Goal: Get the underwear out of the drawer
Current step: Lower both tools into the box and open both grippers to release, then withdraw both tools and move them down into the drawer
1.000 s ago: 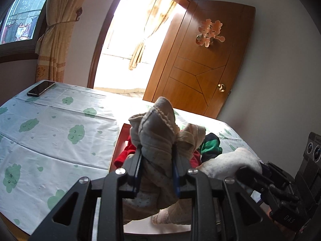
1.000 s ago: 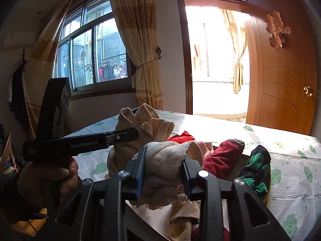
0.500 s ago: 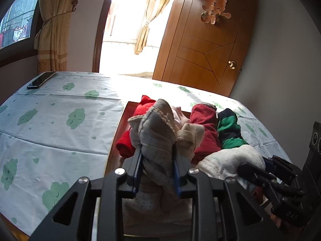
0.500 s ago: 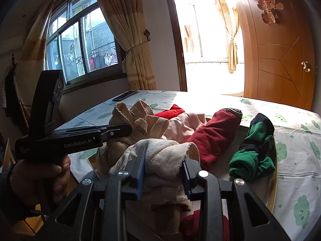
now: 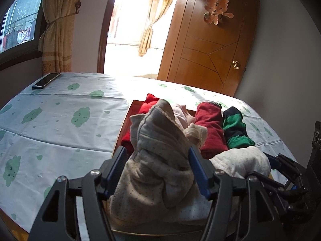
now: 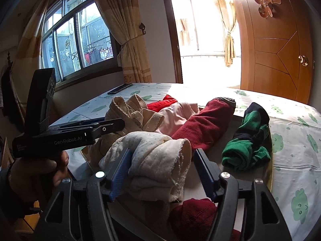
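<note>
Both claws have just let go. The left claw point(image 5: 157, 170) was pinched tight on a rolled beige-grey pair of underwear point(image 5: 158, 152); its jaws have been opening and now stand apart, the blue pads point(image 5: 115, 169) flanking the roll without squeezing it, though the cloth may brush the right-hand pad. The right claw point(image 6: 160, 170) has done the same — jaws spread, the cream dotted pair point(image 6: 154, 160) lying loose between them, a clear gap showing at its 3 o'clock side. Over that second both claws also sank toward the pile, so this reads as a set-down, not a lift. If the pieces are landing in the wooden drawer point(image 5: 125, 124), they are not yet out of it.

The beige-grey pair is soft knit, bundled upright with a scalloped lace edge at its 12 o'clock tip. The cream pair is rolled sideways, lace hem toward 3 o'clock. Both sit at the near end of the drawer, which rests on a bed under a cloud-print sheet point(image 5: 60, 120). Beyond them, toward 12 and 1 o'clock — a pink pair point(image 6: 174, 114), a dark red roll point(image 6: 202, 126) and a green-and-navy striped pair point(image 6: 248, 142).
</note>
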`<state>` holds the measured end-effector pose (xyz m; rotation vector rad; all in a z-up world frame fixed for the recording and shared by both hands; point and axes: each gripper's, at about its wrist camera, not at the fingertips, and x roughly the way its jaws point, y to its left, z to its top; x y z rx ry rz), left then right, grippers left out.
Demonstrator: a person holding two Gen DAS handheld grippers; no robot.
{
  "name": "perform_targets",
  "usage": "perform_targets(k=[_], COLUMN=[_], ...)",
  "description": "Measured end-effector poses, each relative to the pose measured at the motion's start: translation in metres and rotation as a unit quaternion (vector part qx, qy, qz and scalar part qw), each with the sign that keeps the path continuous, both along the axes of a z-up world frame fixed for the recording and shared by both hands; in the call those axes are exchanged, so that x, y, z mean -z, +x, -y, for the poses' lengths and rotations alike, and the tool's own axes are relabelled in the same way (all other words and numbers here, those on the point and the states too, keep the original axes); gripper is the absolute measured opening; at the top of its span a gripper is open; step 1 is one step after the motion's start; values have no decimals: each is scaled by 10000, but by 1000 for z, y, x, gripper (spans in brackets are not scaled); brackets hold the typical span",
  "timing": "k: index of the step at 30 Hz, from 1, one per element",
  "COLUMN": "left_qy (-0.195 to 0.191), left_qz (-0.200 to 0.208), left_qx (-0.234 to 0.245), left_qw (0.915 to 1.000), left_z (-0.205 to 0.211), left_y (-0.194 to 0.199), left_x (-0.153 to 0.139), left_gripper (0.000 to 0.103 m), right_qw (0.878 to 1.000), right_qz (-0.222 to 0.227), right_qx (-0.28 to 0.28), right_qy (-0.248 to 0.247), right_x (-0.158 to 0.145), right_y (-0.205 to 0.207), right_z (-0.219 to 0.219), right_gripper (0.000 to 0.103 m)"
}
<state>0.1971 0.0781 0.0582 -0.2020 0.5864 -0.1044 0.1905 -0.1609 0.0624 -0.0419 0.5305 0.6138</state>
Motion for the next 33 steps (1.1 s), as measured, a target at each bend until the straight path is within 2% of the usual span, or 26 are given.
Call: perform_targets(k=[6, 11, 17, 24, 29, 33], left_qy=[172, 163, 67, 124, 189, 300], left_qz=[331, 643, 913, 1125, 1125, 1039], left_qx=[24, -16, 40, 158, 282, 383], left_qw=[9993, 9978, 9958, 9934, 9931, 9934], left_z=[10, 14, 15, 22, 29, 33], left_y=[-21, -42, -71, -112, -134, -149], left_x=[-7, -15, -21, -13, -3, 9], left_gripper=[76, 88, 90, 95, 97, 99], right_qw=[9999, 9995, 9984, 9975, 9975, 9972], right_qz=[128, 253, 532, 693, 696, 499], right_qx=[86, 177, 199, 105, -118, -363], right_qy=[-49, 15, 54, 103, -55, -426], right_x=[1, -3, -10, -8, -1, 15], right_y=[-8, -15, -42, -91, -130, -151], right_z=[6, 11, 27, 49, 54, 54], right_gripper=[72, 73, 74, 77, 79, 80])
